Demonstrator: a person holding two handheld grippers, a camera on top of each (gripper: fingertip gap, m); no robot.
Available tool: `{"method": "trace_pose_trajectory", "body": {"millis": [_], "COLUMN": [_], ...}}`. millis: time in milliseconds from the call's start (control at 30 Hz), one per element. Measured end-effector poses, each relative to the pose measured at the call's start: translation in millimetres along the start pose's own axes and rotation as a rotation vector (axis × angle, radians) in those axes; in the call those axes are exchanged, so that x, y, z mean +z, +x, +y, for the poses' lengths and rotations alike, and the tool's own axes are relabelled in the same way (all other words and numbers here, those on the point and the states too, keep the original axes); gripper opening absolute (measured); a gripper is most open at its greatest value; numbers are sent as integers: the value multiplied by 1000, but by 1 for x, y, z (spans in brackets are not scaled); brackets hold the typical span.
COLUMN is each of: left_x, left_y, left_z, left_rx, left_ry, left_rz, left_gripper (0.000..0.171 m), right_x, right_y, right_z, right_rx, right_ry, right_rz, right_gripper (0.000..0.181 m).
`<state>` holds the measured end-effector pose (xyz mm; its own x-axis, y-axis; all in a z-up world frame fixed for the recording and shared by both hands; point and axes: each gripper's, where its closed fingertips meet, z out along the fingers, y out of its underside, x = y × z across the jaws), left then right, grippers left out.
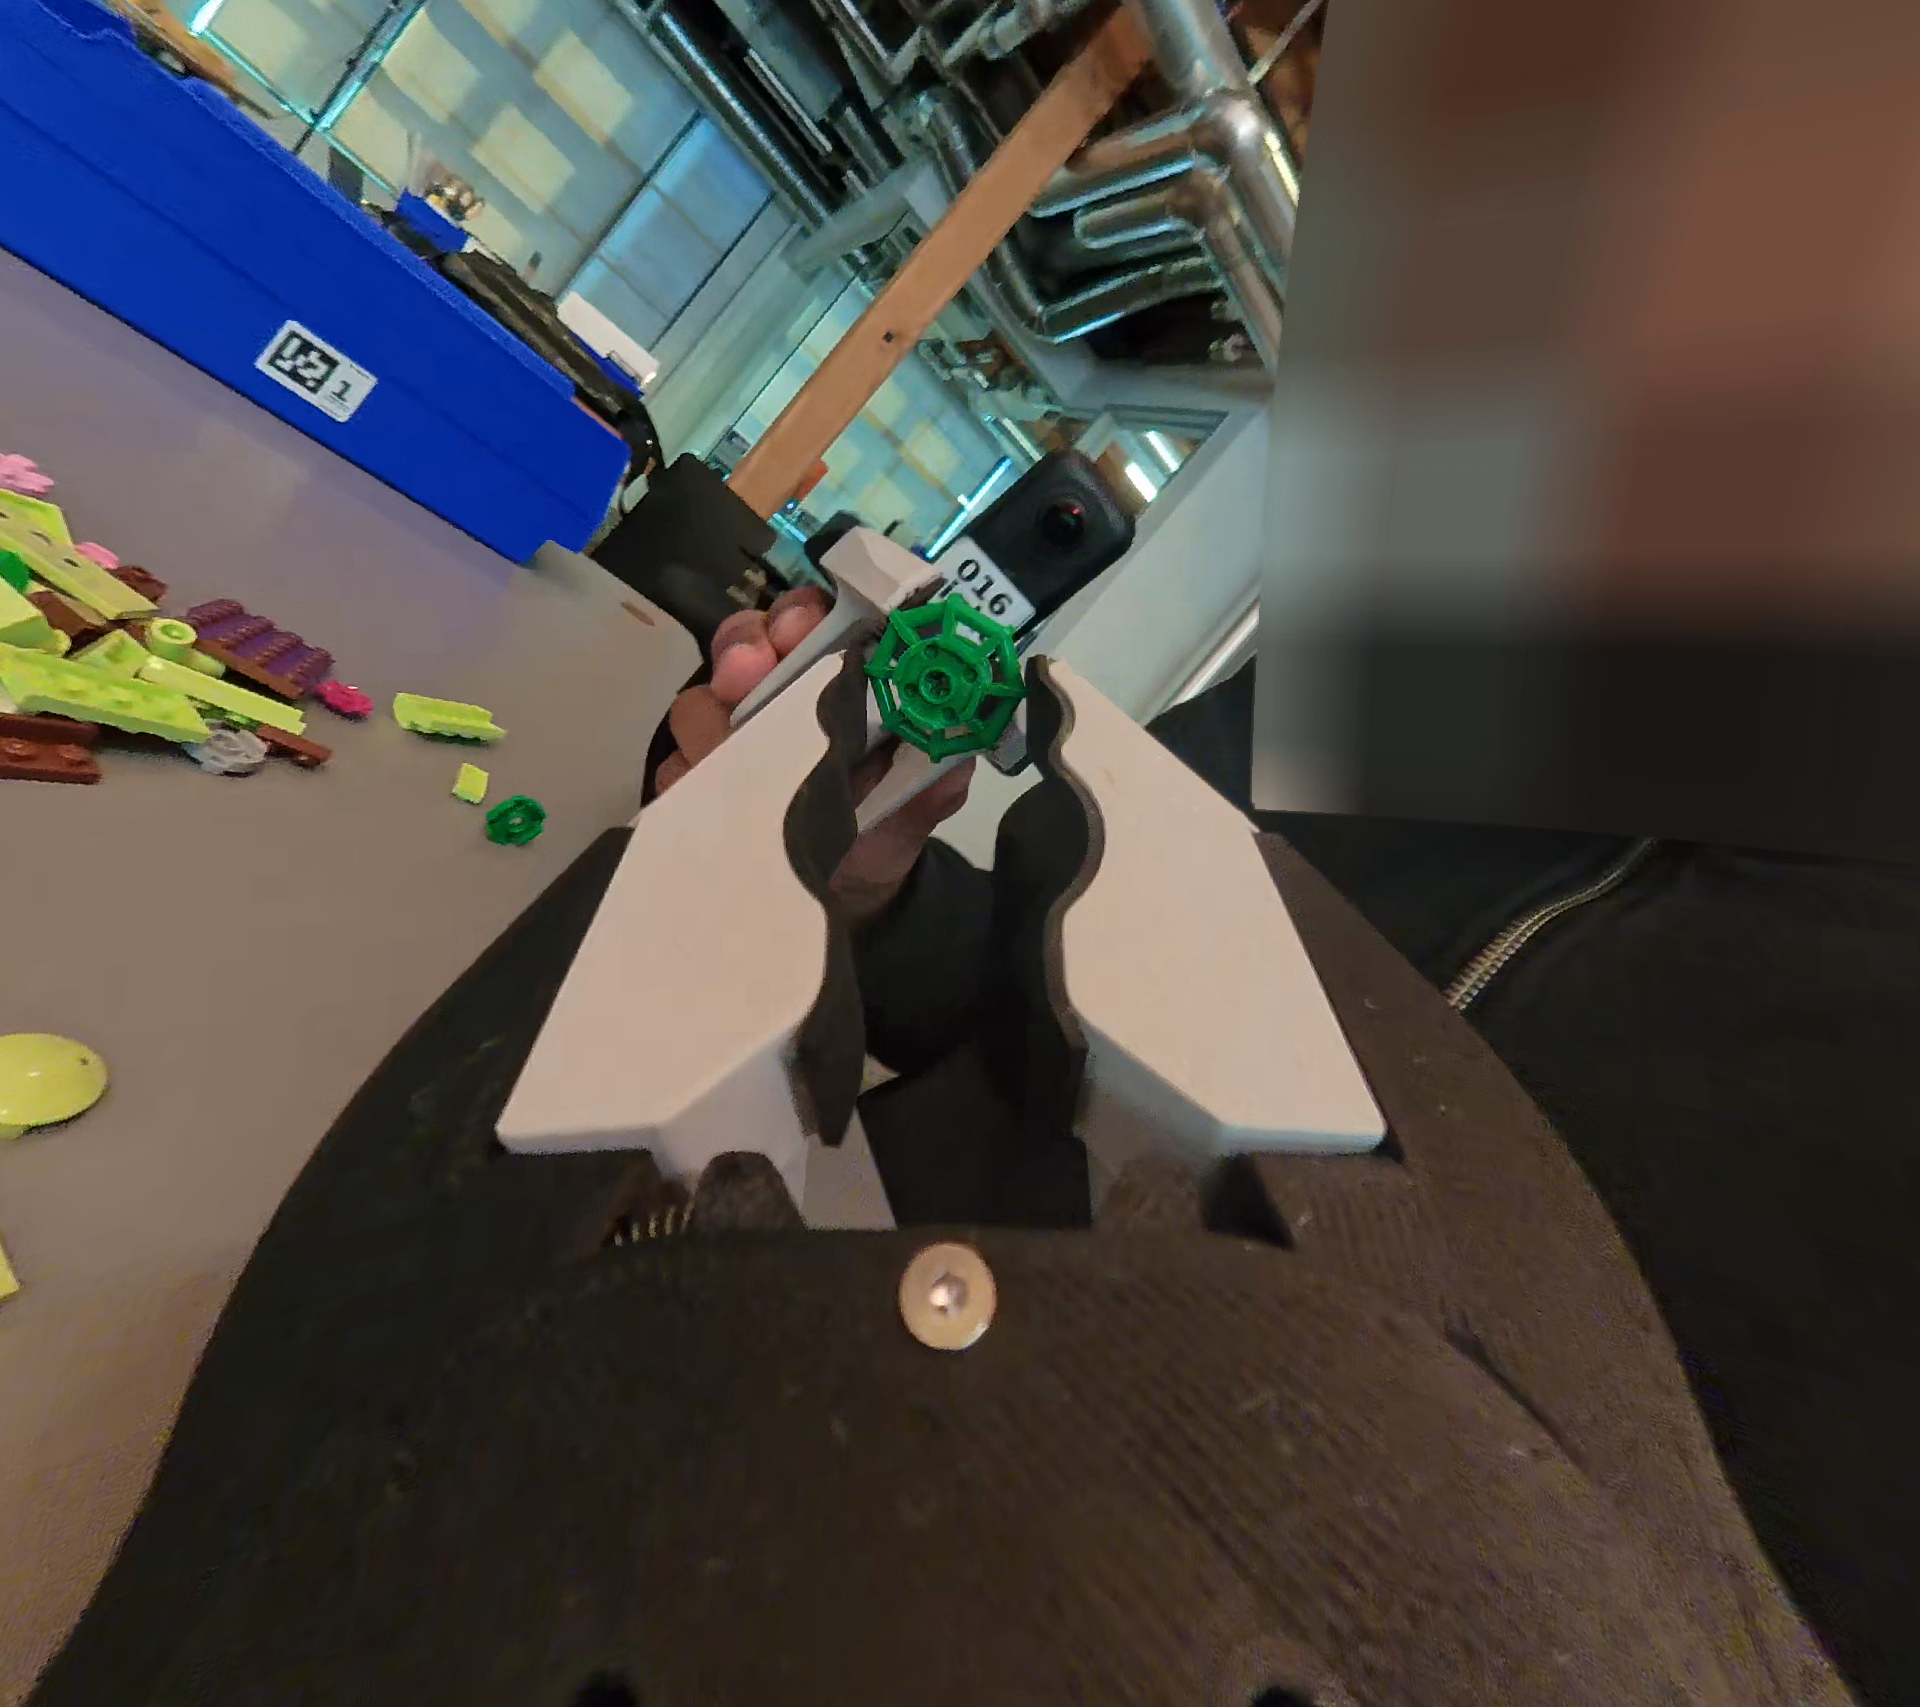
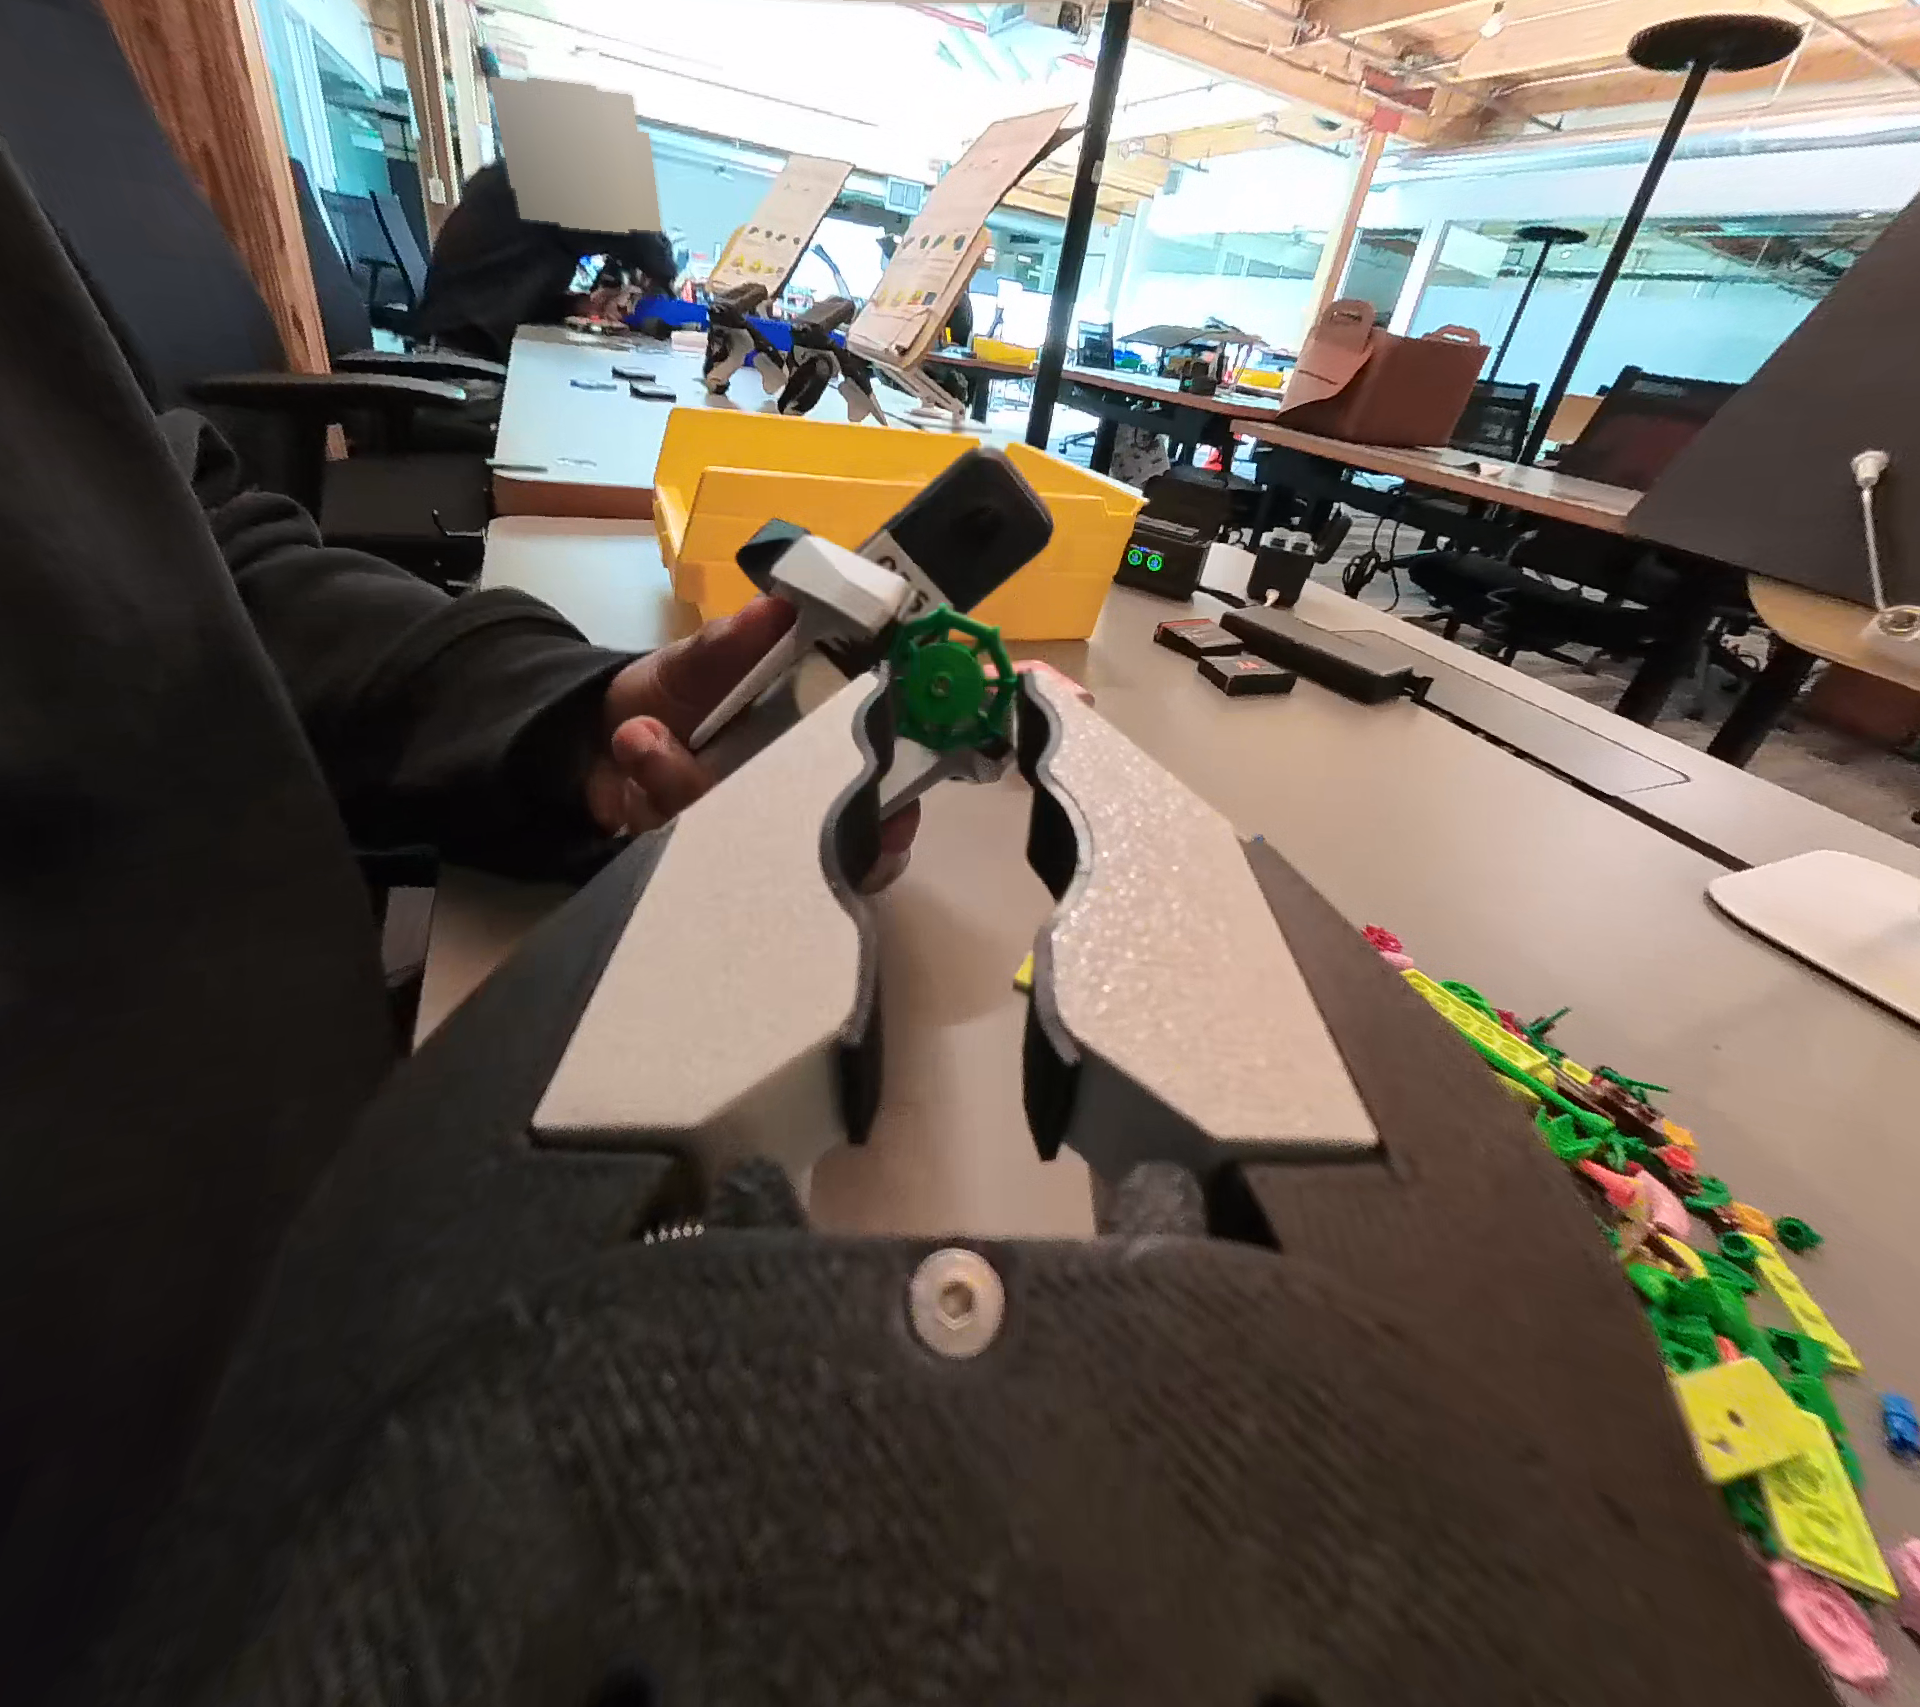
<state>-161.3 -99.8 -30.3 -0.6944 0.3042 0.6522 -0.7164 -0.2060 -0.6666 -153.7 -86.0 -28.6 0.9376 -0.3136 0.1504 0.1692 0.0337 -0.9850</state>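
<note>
Green web-shaped wheel piece (image 1: 943, 681) pinched between left gripper (image 1: 945, 686) tips; right gripper (image 2: 948, 693) tips clamped on it too, above grey table (image 1: 312, 909).

A white sticker (image 1: 315, 384) on the side wall of the long blue plastic bin (image 1: 436, 452) carries a black square code marker with a single digit and fine print beside it. A white label with black digits (image 1: 982, 592) sits on the right gripper (image 1: 940, 691) just below its black camera. In the right wrist view a like label (image 2: 902, 561) on the left gripper (image 2: 940, 686) is half hidden. The leaning brown cardboard boards (image 2: 935, 255) bear printed pictures and lines too small to read, and the small flat black boxes (image 2: 1247, 672) on the grey table (image 2: 1455, 826) show red marks, unreadable.
</note>
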Motion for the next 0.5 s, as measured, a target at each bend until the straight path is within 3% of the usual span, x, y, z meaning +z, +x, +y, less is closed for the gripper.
{"method": "trace_pose_trajectory", "body": {"millis": [500], "left_x": [-1], "left_y": [-8], "left_z": [3], "left_rx": [84], "left_ry": [-33], "left_rz": [-78], "left_gripper": [28], "right_x": [0], "right_y": [-1], "right_z": [11], "right_rx": [-15], "right_ry": [-84], "right_rz": [-12], "right_gripper": [19]}}
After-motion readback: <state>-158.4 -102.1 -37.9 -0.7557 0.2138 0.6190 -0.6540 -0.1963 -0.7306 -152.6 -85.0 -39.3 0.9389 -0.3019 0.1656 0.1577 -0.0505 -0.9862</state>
